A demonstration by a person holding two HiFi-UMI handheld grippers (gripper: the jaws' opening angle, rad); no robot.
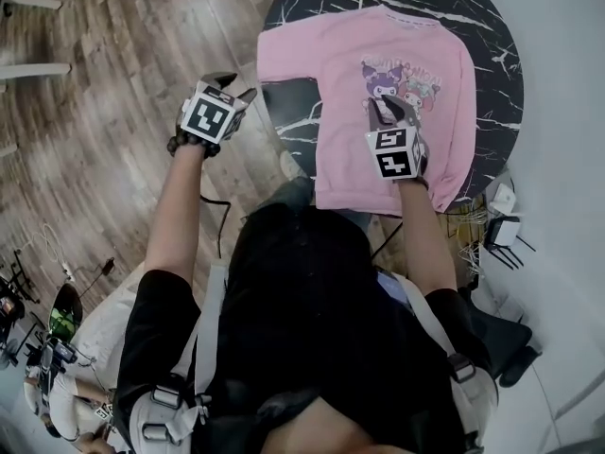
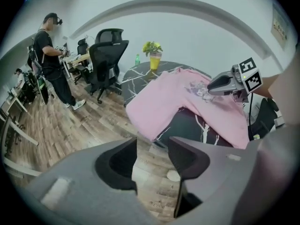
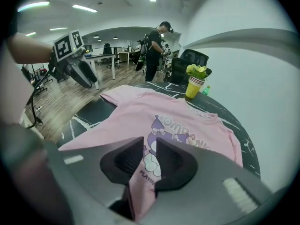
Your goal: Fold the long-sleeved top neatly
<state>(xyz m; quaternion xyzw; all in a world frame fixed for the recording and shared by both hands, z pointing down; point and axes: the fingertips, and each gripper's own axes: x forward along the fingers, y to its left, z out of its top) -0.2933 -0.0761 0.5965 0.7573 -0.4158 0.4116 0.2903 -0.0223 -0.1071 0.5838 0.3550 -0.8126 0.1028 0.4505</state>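
Since the top (image 1: 331, 83) is soft and limp, my right hand-held gripper (image 1: 389, 112) pinches its front; the left hand-held gripper (image 1: 242, 93), at nine o'clock, gapes empty; I'd grab hems

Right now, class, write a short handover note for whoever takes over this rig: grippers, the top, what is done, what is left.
Left gripper: open, empty, beside the table, above the floor.
Right gripper: shut on the top, by its print.
Top: print up on the table, one sleeve hanging over the edge.
Done: no neat fold shows yet.
Left: probably fold the sleeves in, then the body.
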